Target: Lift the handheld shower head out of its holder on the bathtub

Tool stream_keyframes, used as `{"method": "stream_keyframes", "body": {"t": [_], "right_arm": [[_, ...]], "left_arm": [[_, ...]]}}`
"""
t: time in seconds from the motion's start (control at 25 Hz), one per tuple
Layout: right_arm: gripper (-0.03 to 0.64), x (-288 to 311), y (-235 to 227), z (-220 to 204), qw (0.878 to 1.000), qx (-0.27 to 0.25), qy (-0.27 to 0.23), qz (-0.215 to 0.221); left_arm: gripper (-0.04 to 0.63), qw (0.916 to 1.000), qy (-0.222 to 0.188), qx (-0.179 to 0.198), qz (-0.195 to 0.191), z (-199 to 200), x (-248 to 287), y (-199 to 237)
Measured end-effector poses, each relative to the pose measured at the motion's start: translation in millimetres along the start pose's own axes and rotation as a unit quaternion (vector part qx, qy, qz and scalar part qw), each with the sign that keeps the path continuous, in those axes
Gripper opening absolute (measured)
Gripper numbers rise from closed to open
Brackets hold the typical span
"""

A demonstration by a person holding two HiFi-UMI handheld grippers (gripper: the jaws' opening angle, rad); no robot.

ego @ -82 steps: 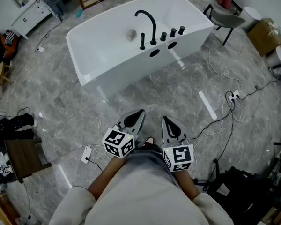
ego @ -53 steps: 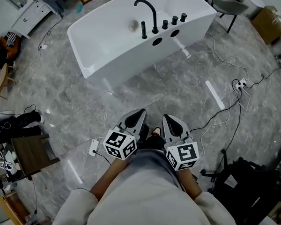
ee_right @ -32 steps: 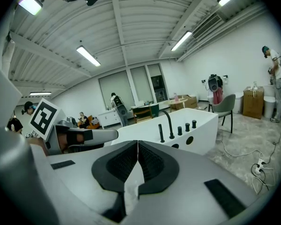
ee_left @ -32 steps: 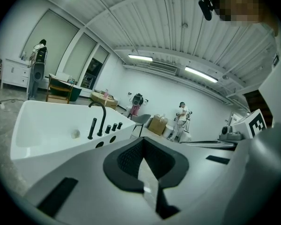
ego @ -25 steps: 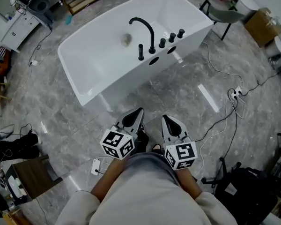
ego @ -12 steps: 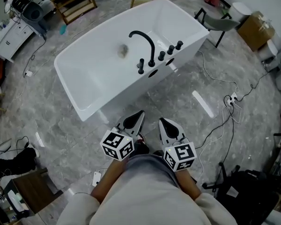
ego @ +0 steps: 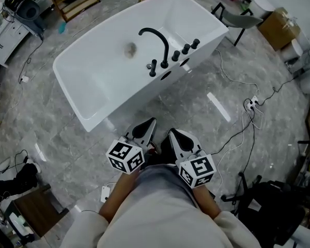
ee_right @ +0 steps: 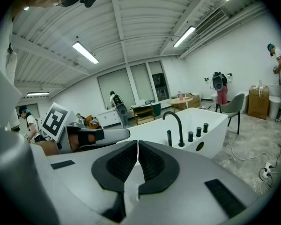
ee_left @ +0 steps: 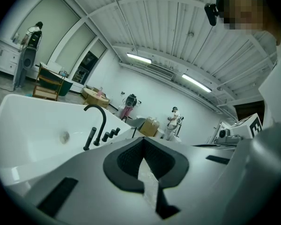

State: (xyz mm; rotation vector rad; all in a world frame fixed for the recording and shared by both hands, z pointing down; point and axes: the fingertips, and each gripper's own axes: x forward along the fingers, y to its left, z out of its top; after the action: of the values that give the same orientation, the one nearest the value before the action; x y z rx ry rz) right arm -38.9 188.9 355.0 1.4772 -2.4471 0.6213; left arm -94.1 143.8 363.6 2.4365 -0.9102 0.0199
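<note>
Handheld shower head (ego: 153, 67), a black upright rod, stood in its holder on the near rim of the bathtub (ego: 125, 94), just beside the arched faucet (ego: 156, 37). Left gripper (ego: 149, 124) and right gripper (ego: 172, 134), jaws pressed together on nothing, were well short of the bathtub, pointing toward it.

Both grippers held low and side by side in front of the torso, jaws closed and empty.
The left gripper (ego: 152, 121) and right gripper (ego: 171, 132) sit just apart, tips pointing forward and slightly down. On each, the jaws meet at the tip with nothing between them. Their marker cubes (ego: 125, 156) face up, and the bare forearms (ego: 116, 190) run back into light sleeves (ego: 85, 223).
</note>
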Motion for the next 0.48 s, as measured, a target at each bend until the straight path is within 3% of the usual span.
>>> {"method": "stream_keyframes", "body": {"t": [0.48], "right_arm": [[0.019,42.1,-29.1,27.0,1.0,-0.003,-0.001,0.016]], "left_arm": [[0.005,0.9992,-0.017,-0.005,0.035,25.8,32.4,37.5]]}}
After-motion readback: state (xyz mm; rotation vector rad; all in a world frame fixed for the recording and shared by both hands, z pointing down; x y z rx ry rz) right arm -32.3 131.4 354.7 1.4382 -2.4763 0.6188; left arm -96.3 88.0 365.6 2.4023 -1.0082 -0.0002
